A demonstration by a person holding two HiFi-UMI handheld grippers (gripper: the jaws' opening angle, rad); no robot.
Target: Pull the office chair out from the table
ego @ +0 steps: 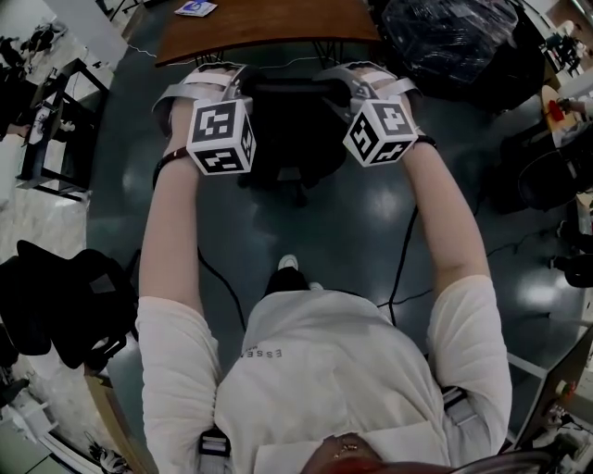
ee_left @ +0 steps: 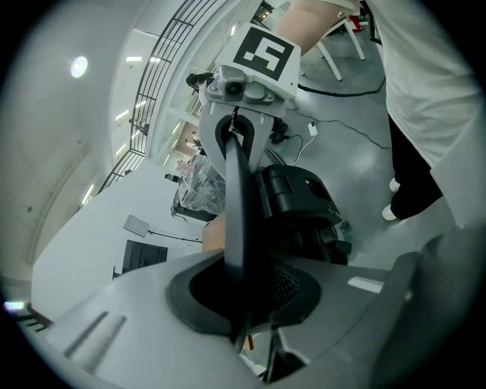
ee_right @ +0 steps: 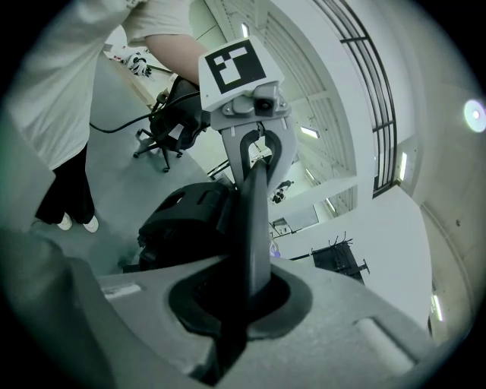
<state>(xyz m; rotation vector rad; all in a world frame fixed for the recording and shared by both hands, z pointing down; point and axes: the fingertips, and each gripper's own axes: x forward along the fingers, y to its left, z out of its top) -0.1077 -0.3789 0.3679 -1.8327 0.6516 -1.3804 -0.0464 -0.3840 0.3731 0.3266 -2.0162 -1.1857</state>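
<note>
Gripping the chair by the top rim of its back with the left gripper, closed down to a narrow gap and pressed on that thin black rim. Gripping the same rim further to the right with the right gripper, closed almost fully on it. Found on the dark floor, close to the near edge of the brown table, between both outstretched arms, back turned toward the person.
</note>
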